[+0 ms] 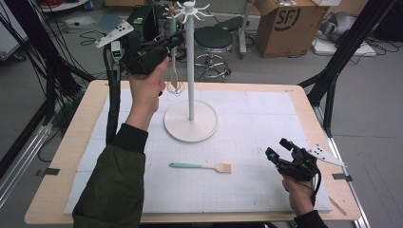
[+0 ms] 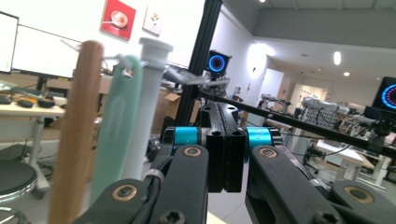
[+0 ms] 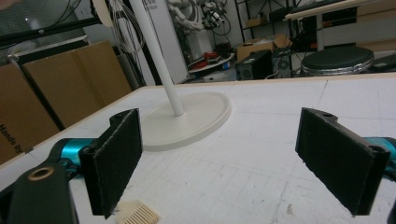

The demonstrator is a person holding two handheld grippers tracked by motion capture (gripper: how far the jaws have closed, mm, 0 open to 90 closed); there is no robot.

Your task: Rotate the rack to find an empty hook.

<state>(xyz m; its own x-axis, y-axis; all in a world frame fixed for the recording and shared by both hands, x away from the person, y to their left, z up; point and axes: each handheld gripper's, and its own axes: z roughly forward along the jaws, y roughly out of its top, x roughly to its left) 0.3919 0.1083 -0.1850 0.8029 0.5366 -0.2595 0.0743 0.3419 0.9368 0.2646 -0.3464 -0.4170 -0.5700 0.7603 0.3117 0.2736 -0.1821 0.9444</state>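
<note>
Whisk (image 1: 174, 78) hangs off the stand (image 1: 190, 71) at 11 o'clock, light and springy, best grabbed by its wooden handle. Left gripper (image 1: 172, 42) is clamped empty beside it; right gripper (image 1: 280, 152) gapes wide.

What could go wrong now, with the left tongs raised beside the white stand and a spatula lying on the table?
1. The left tongs are shut and empty beside the wooden handle and green handle hanging on the stand; a sideways move may knock them off their hooks.
2. A bump on the tall, thin pole might tip the stand.
3. The spatula lies flat, so the open right tongs could slip when gripping it.
</note>
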